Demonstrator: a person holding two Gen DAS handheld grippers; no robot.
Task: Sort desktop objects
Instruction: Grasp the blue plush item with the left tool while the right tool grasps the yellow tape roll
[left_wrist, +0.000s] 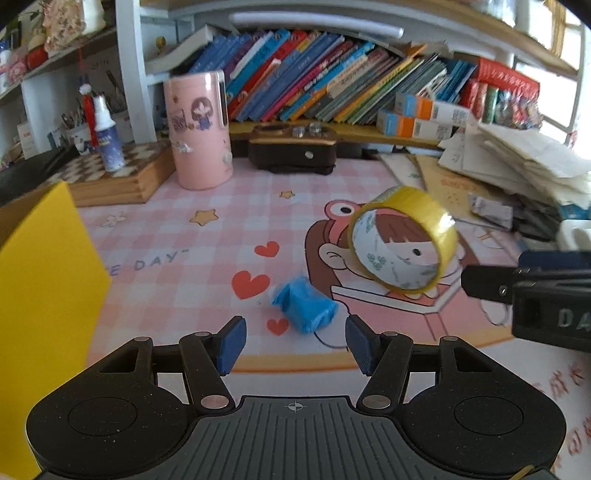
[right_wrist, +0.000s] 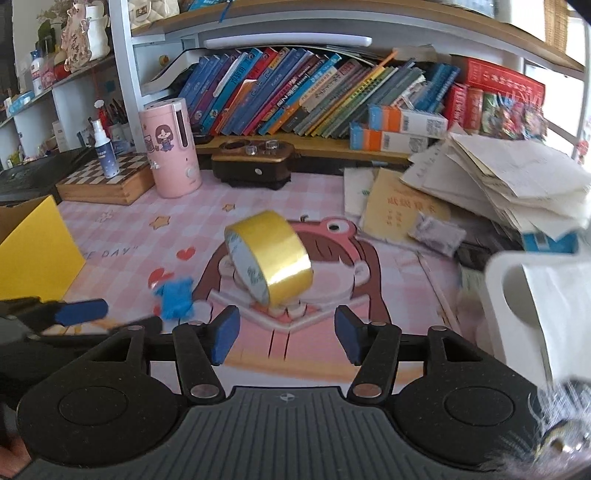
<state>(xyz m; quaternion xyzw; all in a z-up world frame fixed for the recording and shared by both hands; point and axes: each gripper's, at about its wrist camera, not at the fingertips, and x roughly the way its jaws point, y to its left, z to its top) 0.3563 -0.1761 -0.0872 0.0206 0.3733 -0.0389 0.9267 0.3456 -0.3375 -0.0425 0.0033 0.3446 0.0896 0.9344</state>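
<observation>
Sorting barely begun: yellow tape roll (right_wrist: 271, 258) and blue crumpled wrapper (left_wrist: 304, 308) remain loose on worktop (left_wrist: 177, 236); left tool (left_wrist: 293, 345) and right tool (right_wrist: 286, 338) both apart, empty.

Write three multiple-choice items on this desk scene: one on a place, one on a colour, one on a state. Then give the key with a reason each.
1. Where is the blue wad?
A. on the chessboard
B. on the pink mat, just ahead of the left tongs
C. on the bookshelf

2. What colour is the tape roll's outer band?
A. yellow
B. green
C. red

3. How do the right tongs stand?
A. shut on the tape roll
B. shut on the blue wad
C. open, nothing between the pads

Key:
1 B, the wad lies on the mat right beyond the left pads.
2 A, the band shines yellow in both views.
3 C, the blue pads stand apart with only the mat showing between them; the roll is beyond them.
</observation>
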